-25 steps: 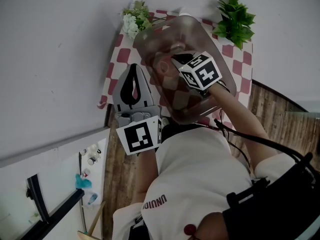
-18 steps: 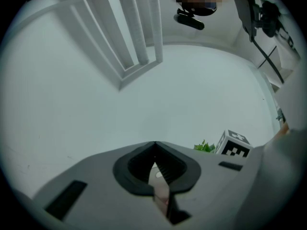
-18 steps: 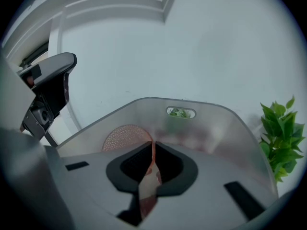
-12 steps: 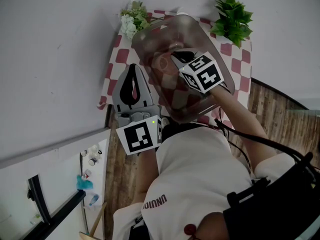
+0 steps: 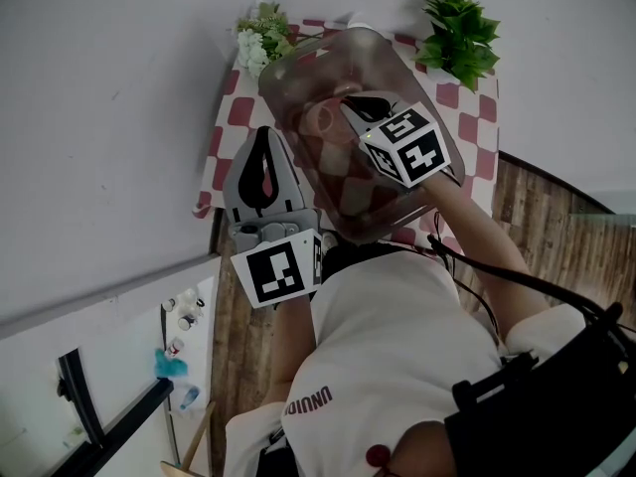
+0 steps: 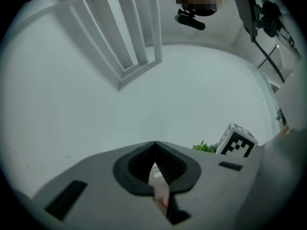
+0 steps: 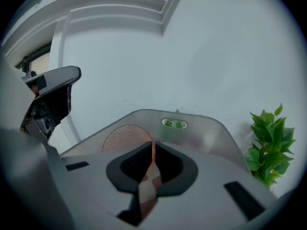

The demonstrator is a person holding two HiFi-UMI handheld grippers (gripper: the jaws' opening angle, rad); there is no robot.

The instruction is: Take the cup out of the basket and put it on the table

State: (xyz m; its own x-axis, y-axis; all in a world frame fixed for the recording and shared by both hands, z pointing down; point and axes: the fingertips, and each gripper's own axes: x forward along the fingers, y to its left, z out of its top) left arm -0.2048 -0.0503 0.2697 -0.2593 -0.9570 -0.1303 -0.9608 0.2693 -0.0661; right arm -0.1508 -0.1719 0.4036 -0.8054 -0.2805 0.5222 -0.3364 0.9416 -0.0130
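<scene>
A translucent grey-brown basket (image 5: 281, 66) stands on the red-and-white checkered table (image 5: 241, 113). Inside it lies a pinkish cup (image 5: 323, 120). My right gripper (image 5: 356, 103) reaches into the basket, its marker cube above the basket's middle. In the right gripper view the jaws (image 7: 152, 146) are shut on the thin wall of the cup (image 7: 120, 135), with the basket's far wall (image 7: 206, 133) behind. My left gripper (image 5: 266, 133) hangs outside the basket's left side over the table's edge, shut with nothing in it (image 6: 154, 146).
A green leafy plant (image 5: 460, 36) stands at the table's far right corner and white flowers (image 5: 260, 38) at the far left corner. A white wall lies beyond the table. Wooden floor (image 5: 542, 227) shows to the right. The plant (image 7: 271, 147) also shows right of the basket.
Hardly anything differs. The right gripper's marker cube has slid slightly down and to the right inside the basket. The left gripper has stayed in place.
</scene>
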